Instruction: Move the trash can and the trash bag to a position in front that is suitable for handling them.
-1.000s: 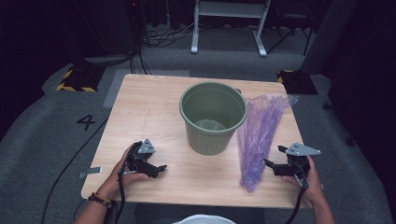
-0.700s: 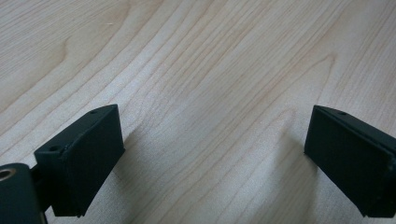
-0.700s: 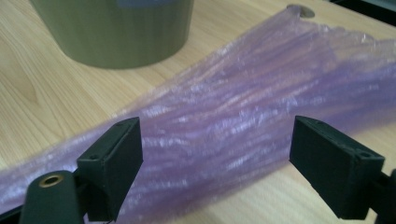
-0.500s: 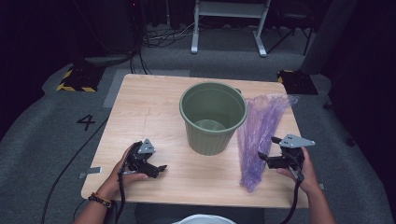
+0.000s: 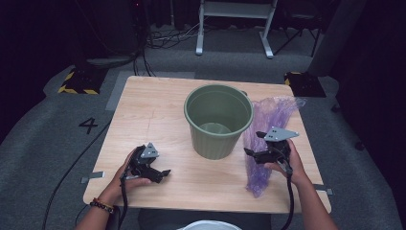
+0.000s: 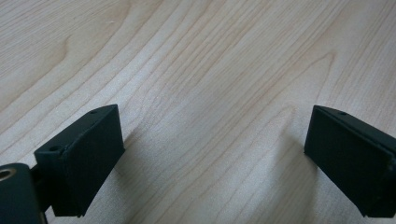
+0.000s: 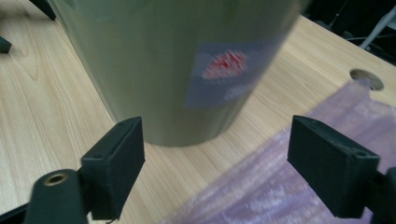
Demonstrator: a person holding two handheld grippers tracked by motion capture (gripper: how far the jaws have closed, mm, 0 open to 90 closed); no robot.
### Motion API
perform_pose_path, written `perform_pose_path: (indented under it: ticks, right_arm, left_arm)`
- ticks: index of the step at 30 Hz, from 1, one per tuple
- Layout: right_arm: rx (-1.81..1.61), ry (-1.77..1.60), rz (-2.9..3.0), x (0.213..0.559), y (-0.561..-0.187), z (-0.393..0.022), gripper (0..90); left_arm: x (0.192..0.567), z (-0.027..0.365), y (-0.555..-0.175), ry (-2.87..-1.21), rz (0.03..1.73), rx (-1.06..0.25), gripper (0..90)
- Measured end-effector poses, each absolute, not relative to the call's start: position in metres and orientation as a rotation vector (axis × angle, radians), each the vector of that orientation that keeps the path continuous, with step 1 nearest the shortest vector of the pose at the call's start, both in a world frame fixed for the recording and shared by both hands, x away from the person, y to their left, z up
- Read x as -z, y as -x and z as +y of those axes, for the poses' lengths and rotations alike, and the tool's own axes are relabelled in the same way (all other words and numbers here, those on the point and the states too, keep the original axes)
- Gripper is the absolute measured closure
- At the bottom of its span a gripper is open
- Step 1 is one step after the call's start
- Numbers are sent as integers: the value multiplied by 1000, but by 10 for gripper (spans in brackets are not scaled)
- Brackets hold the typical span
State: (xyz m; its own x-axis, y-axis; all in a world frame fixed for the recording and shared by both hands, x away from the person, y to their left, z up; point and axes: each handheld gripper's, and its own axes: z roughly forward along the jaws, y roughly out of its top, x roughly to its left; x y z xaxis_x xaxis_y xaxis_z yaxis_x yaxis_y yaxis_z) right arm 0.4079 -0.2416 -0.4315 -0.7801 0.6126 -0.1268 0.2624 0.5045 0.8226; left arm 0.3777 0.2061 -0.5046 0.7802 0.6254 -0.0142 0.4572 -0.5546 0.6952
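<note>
Beside the bucket [image 5: 218,120], purple bag [image 5: 268,139] lengthwise near-to-far under released right tongs [image 5: 253,154].

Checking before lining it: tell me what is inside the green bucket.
The green bucket looks empty: the high view shows bare floor inside. The near wall covers the front part of the floor.

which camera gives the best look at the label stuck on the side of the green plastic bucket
The right gripper view: the pale label with red print faces that camera on the green plastic bucket, though it is blurred. The high view shows the bucket's rim, inside and ribbed wall without the label. The left gripper view shows bare wooden tabletop.
</note>
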Motion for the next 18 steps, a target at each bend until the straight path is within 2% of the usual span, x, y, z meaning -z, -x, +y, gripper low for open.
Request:
perform_pose_path:
  ticks: [18]
  right_arm:
    - [-1126, -657, 2428, 437, -421, -200, 155]
  left_arm:
    - [505, 206, -378, -2257, 799, -305, 45]
